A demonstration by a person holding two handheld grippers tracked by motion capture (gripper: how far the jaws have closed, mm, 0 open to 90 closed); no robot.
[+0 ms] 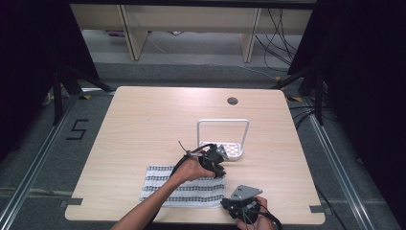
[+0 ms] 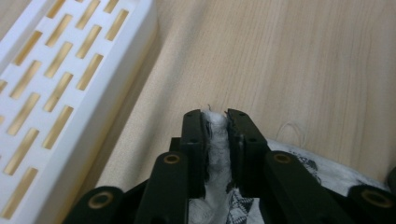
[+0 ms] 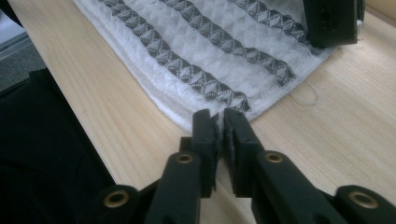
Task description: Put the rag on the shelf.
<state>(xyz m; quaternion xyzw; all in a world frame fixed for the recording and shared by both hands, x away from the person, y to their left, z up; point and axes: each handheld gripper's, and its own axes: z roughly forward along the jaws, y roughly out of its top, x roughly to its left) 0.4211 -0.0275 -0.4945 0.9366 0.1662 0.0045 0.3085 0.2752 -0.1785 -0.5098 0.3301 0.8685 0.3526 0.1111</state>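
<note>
- One cloth (image 1: 184,186) lies flat on the counter (image 1: 143,120), near the person's edge, a little right of the middle.
- Two grippers work on it, one in each hand.
- The left gripper (image 2: 216,122) is clenched on the cloth's far right corner; in the left gripper view a bunch of white fabric is squeezed between its two black jaws.
- The right gripper (image 3: 219,122) is clenched on the cloth's near right corner, with a thin fold of fabric edge caught between its jaws.
- One white rack (image 1: 225,143) stands on the counter just beyond the cloth, with a tall loop handle and a slotted base.
- In the left gripper view that slotted base (image 2: 60,93) sits just beside the left gripper, close enough to crowd it on that side.
- One small round hole (image 1: 232,101) shows near the counter's far edge, well apart from the cloth.
- The cloth is white with dark grey patterned stripes running along its length; the weave looks quilted in small diamonds.
- A loose thread (image 3: 303,97) curls off the cloth's edge onto the bare wood.
</note>
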